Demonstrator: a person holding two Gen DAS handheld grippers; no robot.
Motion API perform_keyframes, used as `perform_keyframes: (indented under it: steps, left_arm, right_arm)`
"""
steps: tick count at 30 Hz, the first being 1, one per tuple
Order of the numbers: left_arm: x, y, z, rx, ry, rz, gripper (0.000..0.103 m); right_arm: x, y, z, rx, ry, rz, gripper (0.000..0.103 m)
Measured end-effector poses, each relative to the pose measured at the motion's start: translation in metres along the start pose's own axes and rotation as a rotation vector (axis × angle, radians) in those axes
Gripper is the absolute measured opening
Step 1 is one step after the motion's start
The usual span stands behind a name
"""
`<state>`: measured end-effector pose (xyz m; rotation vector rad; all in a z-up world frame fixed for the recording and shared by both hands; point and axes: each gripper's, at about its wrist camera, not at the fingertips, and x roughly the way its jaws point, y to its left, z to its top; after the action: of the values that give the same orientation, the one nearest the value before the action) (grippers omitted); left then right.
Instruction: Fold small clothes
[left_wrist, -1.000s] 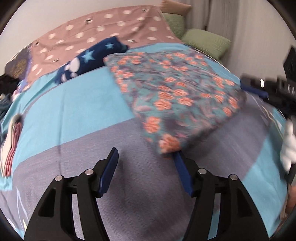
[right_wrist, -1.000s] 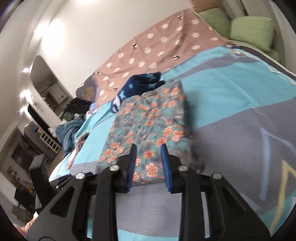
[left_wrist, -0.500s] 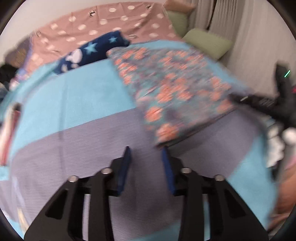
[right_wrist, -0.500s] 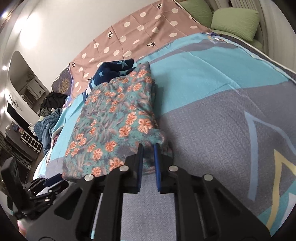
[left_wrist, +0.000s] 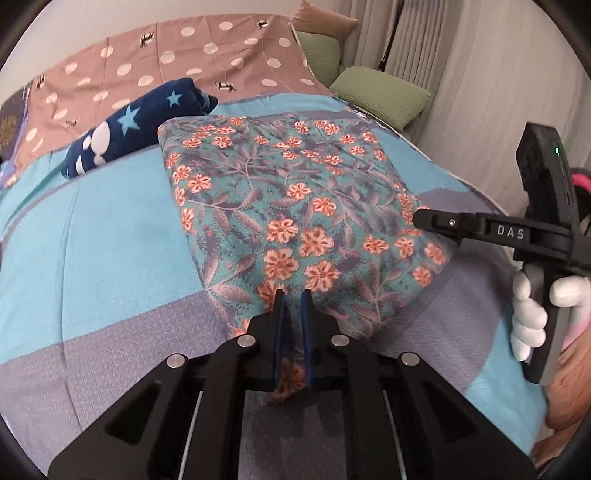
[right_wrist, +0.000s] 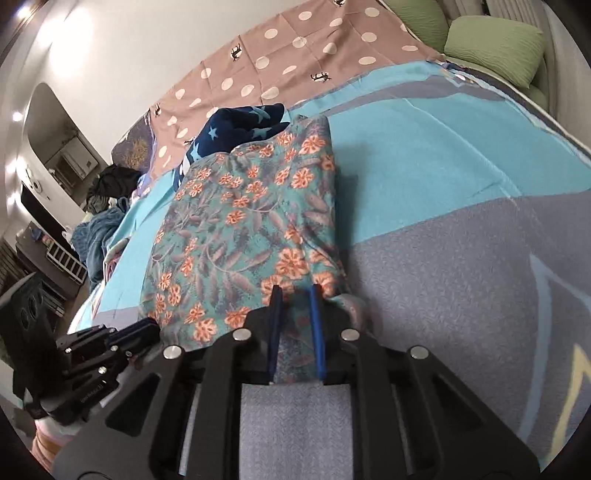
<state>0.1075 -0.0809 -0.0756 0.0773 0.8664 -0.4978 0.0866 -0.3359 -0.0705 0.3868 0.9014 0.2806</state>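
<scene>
Both grippers have closed in on the floral cloth (left_wrist: 280, 206) since a second ago: the left gripper (left_wrist: 291, 295), then wide apart and short of the hem, has just been closing and now pinches the near corner of the cloth between its blue pads, with a fold of fabric hanging down between them. In the right wrist view the right gripper (right_wrist: 294, 291) has also just been closing, and its pads clamp the near right corner of the cloth (right_wrist: 243, 229), which bunches up around them. The cloth lies folded on the bedspread (left_wrist: 103, 236), filling the middle of both views, its far edge toward the top of the frame. A navy star garment (left_wrist: 136, 122) sits just beyond its far left corner, close to or touching it, with a dotted brown sheet (left_wrist: 192, 55) behind. Green pillows (left_wrist: 380, 96) lie at the upper right by the curtain. Bare bedspread spreads wide to the left of the cloth in the left view and to the right of it in the right view. A gloved hand (left_wrist: 532, 314) holds the right gripper's handle at the right edge of the left view.
</scene>
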Motion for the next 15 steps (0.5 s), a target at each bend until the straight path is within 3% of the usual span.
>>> perform_keyframes:
  steps: [3, 6, 8, 11, 15]
  left_arm:
    - [-0.012, 0.005, 0.015, 0.005, -0.034, -0.016, 0.011]
    - [-0.011, 0.007, 0.043, 0.054, -0.081, 0.043, 0.011]
    - [-0.002, 0.015, 0.061, 0.048, -0.084, 0.058, 0.011]
    - [0.02, 0.029, 0.083, 0.025, -0.054, 0.088, 0.017]
    - [0.038, 0.058, 0.105, -0.041, -0.048, 0.095, 0.024]
  right_arm:
    - [-0.008, 0.014, 0.02, -0.068, -0.015, 0.022, 0.019]
    - [-0.004, 0.029, 0.056, -0.159, -0.049, -0.022, 0.026]
    - [0.007, 0.031, 0.085, -0.173, -0.034, 0.002, 0.026]
    - [0.042, 0.028, 0.129, -0.189, 0.021, -0.021, 0.039]
    - [0.095, 0.021, 0.174, -0.222, 0.093, -0.079, 0.041]
